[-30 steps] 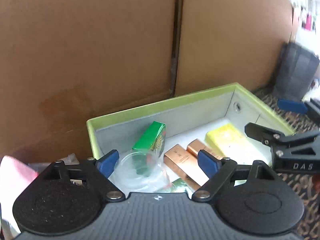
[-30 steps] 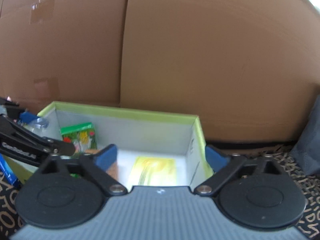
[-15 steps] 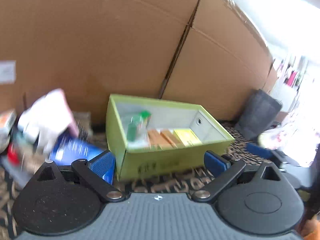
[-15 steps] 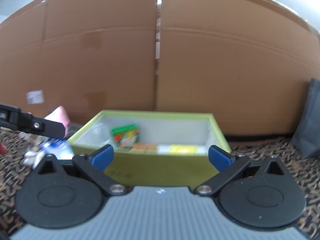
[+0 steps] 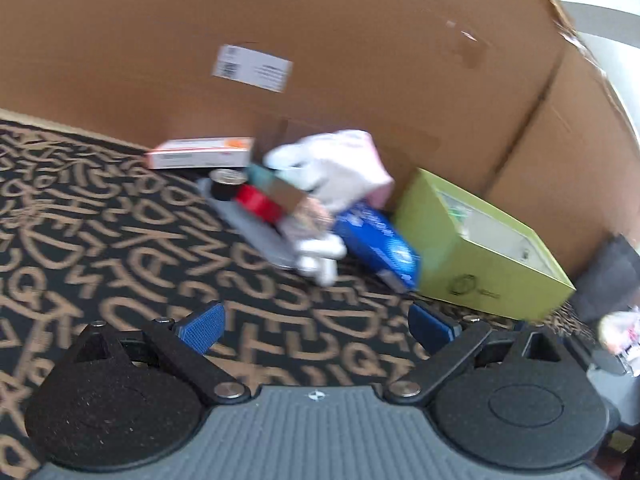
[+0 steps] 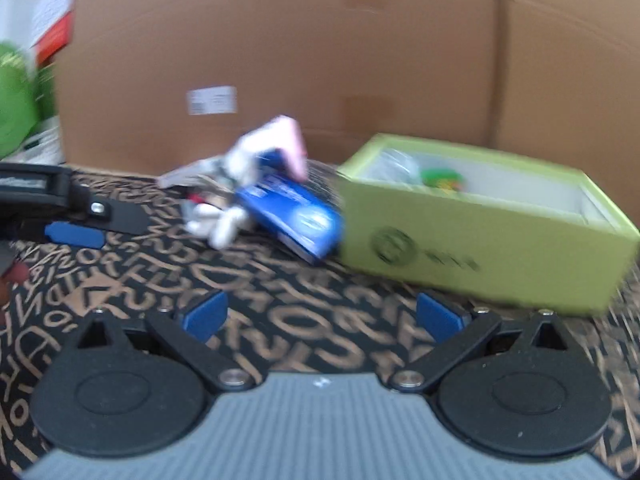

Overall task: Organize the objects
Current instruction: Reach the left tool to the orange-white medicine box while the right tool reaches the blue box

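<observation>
The left gripper (image 5: 316,326) hangs above a black cloth with tan lettering (image 5: 100,240), its 2 blue-padded fingers (image 5: 200,326) spread wide apart with nothing between them. The right gripper (image 6: 322,316) is likewise empty, its fingers (image 6: 206,314) well apart over the same patterned cloth (image 6: 280,300).

A lime-green box (image 5: 484,264) sits open-topped on the cloth near the foot of a large brown cardboard wall (image 5: 320,60). In the right wrist view the lime-green box (image 6: 476,236) shows a dark round logo on its near side, and a small green packet (image 6: 442,178) can be seen inside against the pale lining; the rest of its contents are too blurred to name.

Just beside the box lies a loose pile of things. A blue packet (image 5: 380,240) leans with one end touching or nearly touching the box wall. Next to it are a white and pink soft item (image 5: 336,168), some white tube-like pieces (image 5: 320,256), a red item (image 5: 256,200), a black roll (image 5: 228,182) and a teal-edged carton (image 5: 276,188), all heaped on a grey flat piece (image 5: 256,228). A white and orange carton (image 5: 200,153) lies against the cardboard wall behind the pile. A white label (image 5: 252,68) is stuck on the cardboard above.

In the right wrist view the left gripper (image 6: 76,216) enters from the left edge, near the pile but apart from it.
</observation>
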The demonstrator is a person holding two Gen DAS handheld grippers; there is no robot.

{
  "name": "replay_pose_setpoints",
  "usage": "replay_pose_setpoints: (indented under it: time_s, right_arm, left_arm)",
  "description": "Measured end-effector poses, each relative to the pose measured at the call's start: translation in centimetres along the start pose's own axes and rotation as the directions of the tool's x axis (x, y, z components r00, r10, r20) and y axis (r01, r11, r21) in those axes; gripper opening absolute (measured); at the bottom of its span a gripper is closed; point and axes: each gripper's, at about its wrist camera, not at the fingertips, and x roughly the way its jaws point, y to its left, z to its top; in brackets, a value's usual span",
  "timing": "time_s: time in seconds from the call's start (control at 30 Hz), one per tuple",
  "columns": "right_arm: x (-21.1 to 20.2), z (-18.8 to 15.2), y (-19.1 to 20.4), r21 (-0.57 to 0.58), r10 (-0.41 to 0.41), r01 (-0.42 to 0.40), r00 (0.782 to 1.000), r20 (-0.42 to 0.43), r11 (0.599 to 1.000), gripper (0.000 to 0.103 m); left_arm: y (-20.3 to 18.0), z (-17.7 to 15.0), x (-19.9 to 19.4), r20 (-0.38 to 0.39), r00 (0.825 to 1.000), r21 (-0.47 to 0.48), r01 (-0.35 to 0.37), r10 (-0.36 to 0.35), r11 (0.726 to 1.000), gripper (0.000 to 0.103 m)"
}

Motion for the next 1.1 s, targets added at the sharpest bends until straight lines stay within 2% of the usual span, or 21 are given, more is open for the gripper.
replay_pose_setpoints:
  time_s: [0.1, 0.2, 0.27, 0.4, 0.53, 0.67, 0.8, 0.97, 1.03, 1.1]
  right_arm:
    - [1.5, 2.0, 1.6, -0.106, 0.062, -0.058, 0.997, 0.039, 0.993, 0.101]
    - [4.4, 4.4, 2.8, -0.216, 0.127, -0.121, 0.992, 0.012, 0.969, 0.083]
    - [6.6, 5.6, 3.4, -0.271, 0.137, -0.136, 0.991, -0.016, 0.953, 0.083]
    - [10.8, 7.3, 4.2, -0.377, 0.078, -0.099, 0.994, -0.070, 0.921, 0.083]
    - [13.7, 7.5, 4.9, -0.426, 0.030, -0.073, 0.994, -0.106, 0.902, 0.084]
    - [15.2, 7.0, 5.1, -0.430, 0.017, -0.070, 0.992, -0.125, 0.900, 0.088]
    - [16.0, 6.3, 5.2, -0.457, 0.001, -0.061, 0.991, -0.131, 0.887, 0.093]
    - [16.8, 6.0, 4.8, -0.484, -0.026, -0.047, 0.989, -0.145, 0.874, 0.099]
    - [16.9, 6.0, 4.7, -0.484, -0.027, -0.047, 0.989, -0.144, 0.874, 0.098]
    - [16.8, 6.2, 4.8, -0.485, -0.028, -0.053, 0.987, -0.158, 0.873, 0.093]
  left_arm:
    - [1.6, 0.7, 0.1, 0.001, 1.000, -0.024, -0.015, 0.016, 1.000, 0.101]
    - [3.2, 2.3, 0.3, 0.021, 0.999, 0.013, -0.028, 0.027, 1.000, 0.101]
    - [3.7, 3.9, 0.5, 0.047, 0.997, 0.060, -0.059, 0.056, 0.997, 0.101]
    - [5.5, 7.2, 2.5, 0.064, 0.993, 0.124, -0.102, 0.095, 0.987, 0.101]
    - [7.8, 10.7, 5.6, 0.070, 0.989, 0.042, -0.134, 0.131, 0.990, 0.101]
    - [9.0, 13.8, 9.5, 0.075, 0.984, 0.056, -0.166, 0.162, 0.984, 0.101]
    - [11.1, 16.1, 13.2, 0.026, 0.983, -0.010, -0.184, 0.184, 0.983, 0.101]
    - [13.1, 16.1, 16.3, -0.076, 0.988, -0.086, -0.144, 0.137, 0.986, 0.101]
    - [13.6, 15.4, 16.3, -0.057, 0.993, -0.126, -0.110, 0.104, 0.986, 0.101]
    - [13.3, 14.9, 15.6, -0.055, 0.996, -0.095, -0.076, 0.071, 0.993, 0.099]
